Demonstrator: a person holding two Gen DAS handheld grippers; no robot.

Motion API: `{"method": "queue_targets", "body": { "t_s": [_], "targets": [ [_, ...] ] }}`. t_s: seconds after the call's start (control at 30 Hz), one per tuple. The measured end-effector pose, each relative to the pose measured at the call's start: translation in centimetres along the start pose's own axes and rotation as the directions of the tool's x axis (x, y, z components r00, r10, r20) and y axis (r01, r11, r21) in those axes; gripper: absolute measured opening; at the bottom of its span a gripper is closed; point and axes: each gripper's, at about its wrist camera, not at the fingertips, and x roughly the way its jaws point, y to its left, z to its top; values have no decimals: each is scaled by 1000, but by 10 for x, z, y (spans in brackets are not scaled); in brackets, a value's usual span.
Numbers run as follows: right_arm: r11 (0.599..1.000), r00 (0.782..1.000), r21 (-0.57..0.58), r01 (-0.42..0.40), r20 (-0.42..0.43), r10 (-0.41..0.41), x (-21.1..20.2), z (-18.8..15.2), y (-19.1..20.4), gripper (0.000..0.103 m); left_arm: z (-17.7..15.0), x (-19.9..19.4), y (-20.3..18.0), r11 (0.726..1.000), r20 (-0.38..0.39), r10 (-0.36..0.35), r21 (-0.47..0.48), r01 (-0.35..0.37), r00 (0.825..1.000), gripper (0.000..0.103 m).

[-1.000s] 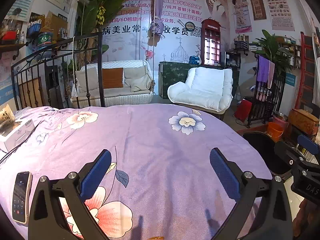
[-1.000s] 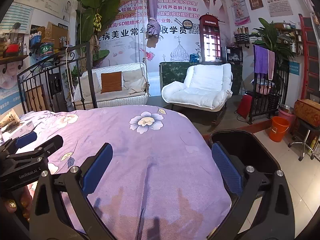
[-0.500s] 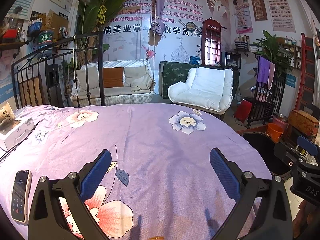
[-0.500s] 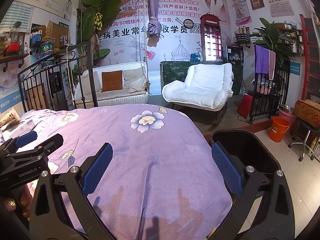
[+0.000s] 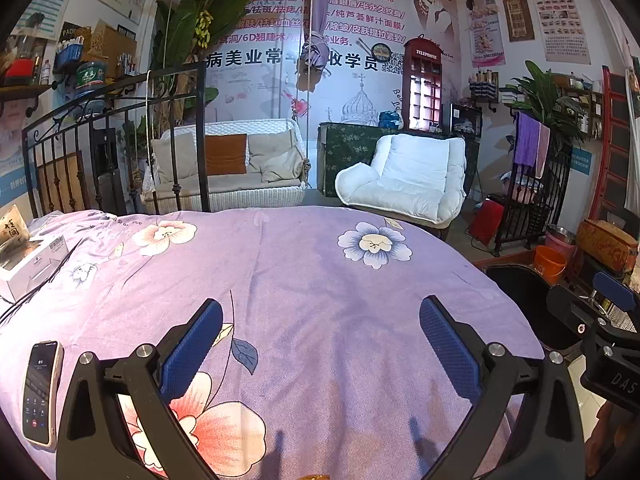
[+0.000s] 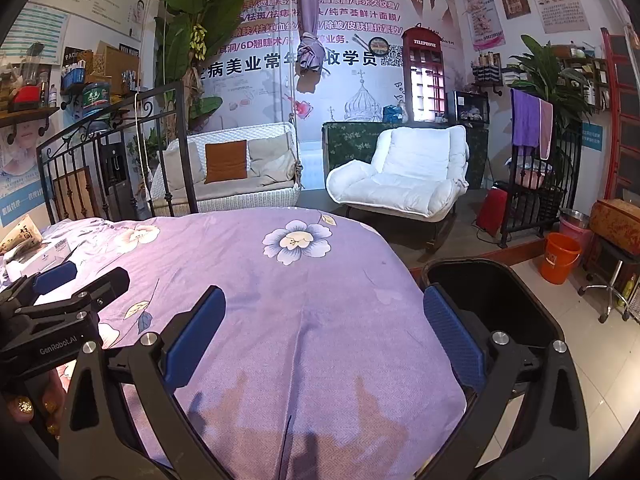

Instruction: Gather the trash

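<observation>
My left gripper is open and empty above a purple flowered cloth on a round table. My right gripper is open and empty over the same cloth, near its right edge. A black trash bin stands on the floor just right of the table; it also shows in the left wrist view. A crumpled paper wrapper lies at the far left edge by a white box. The left gripper's body shows at the left of the right wrist view.
A phone lies on the cloth at the left. A black iron railing stands behind the table. An orange bucket and a stool stand on the floor at the right.
Both views have shifted very slightly; the grippers stay open and hold nothing.
</observation>
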Motion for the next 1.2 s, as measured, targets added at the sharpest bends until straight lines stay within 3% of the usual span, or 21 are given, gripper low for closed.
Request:
{"method": "queue_targets", "body": {
  "t_s": [1.2],
  "targets": [
    [1000,1000,4,-3,-5,3,2,-5,1,98,-1,-2,-2,1000,-7,-10,-18,9,1000,98]
  ]
}}
